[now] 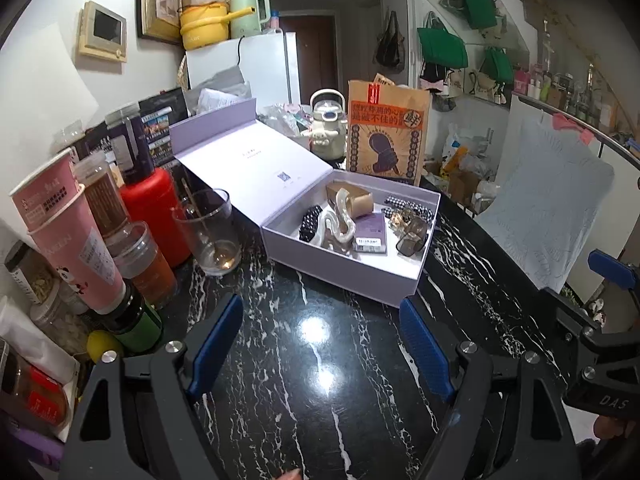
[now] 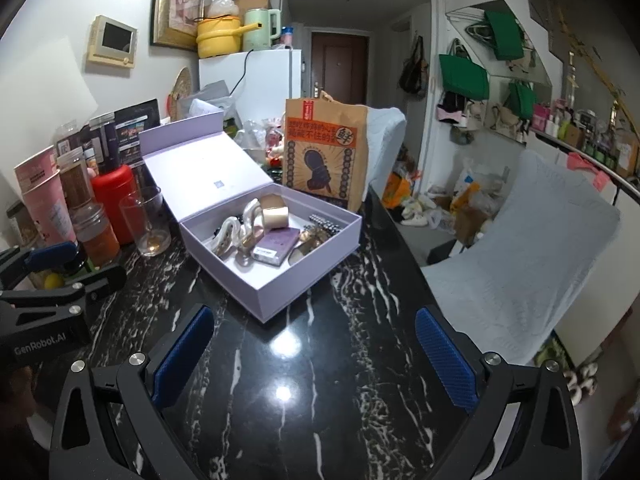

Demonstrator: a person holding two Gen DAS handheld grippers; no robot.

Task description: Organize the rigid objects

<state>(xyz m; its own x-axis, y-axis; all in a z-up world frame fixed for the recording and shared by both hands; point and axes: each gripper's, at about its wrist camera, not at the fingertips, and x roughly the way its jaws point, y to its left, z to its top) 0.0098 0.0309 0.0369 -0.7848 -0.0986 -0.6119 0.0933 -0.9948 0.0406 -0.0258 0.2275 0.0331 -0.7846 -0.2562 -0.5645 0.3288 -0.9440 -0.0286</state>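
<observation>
An open lilac box (image 1: pixel 340 274) (image 2: pixel 256 300) stands on the black marble table (image 1: pixel 320 380) (image 2: pixel 312 392), its lid (image 1: pixel 248 160) (image 2: pixel 200 176) leaning back to the left. Inside lie hair clips, a white claw clip (image 1: pixel 338 220) (image 2: pixel 228 232), a small purple carton (image 1: pixel 370 232) (image 2: pixel 276 246), gold rolls (image 1: pixel 358 202) (image 2: pixel 274 212) and a smoky clip (image 1: pixel 412 236). My left gripper (image 1: pixel 322 332) is open over bare table in front of the box. Nothing sits between the open fingers of my right gripper (image 2: pixel 314 344), also short of the box.
Bottles, a pink tube (image 1: pixel 76 248), a red flask (image 1: pixel 158 208) (image 2: pixel 114 200) and a drinking glass (image 1: pixel 210 232) (image 2: pixel 146 220) crowd the table's left side. A brown paper bag (image 1: pixel 386 132) (image 2: pixel 324 152) stands behind the box. A covered chair (image 2: pixel 520 260) is at the right.
</observation>
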